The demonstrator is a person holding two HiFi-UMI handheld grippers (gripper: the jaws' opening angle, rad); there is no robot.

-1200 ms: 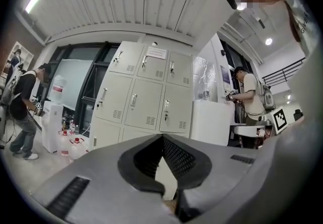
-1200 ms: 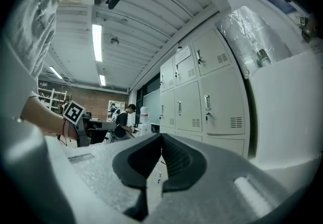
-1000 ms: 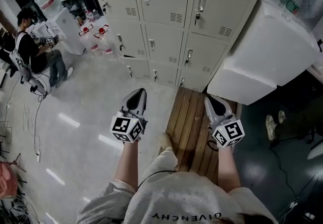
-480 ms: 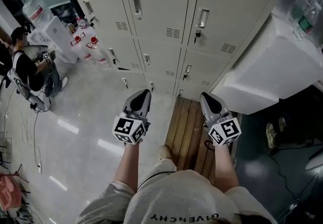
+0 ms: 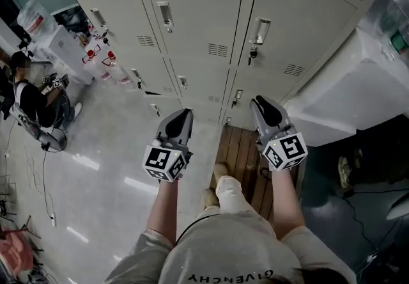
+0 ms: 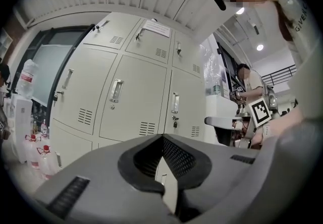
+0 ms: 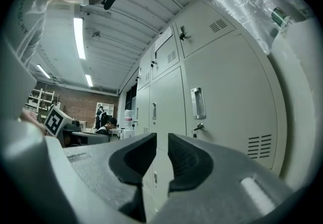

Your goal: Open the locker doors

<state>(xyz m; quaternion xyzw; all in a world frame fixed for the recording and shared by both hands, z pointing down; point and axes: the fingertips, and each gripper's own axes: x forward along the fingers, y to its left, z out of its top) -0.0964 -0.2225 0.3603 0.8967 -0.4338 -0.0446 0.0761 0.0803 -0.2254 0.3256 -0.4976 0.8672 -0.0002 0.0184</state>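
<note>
A bank of beige lockers [image 5: 198, 33] fills the far side, all doors closed. Each door carries a metal pull handle, such as one [image 5: 165, 14] on the left and one [image 5: 260, 30] on the right. My left gripper [image 5: 181, 116] is held level, a short way in front of the lower doors. It is shut with nothing in it, its tips meeting [image 6: 162, 137]. My right gripper [image 5: 261, 102] points at the door with a handle [image 7: 198, 103] and key latch [image 7: 198, 127]. Its jaws [image 7: 162, 137] have just been opening; a narrow gap shows and nothing is between them.
A big white cabinet [image 5: 358, 97] juts out on the right of the lockers. A wooden slat board [image 5: 246, 161] lies on the floor under my feet. Water bottles [image 5: 102, 59] and a seated person [image 5: 32, 94] are at the left.
Both grippers have moved forward towards the lockers, which now fill more of the head view. The seated person has slid towards the left edge.
</note>
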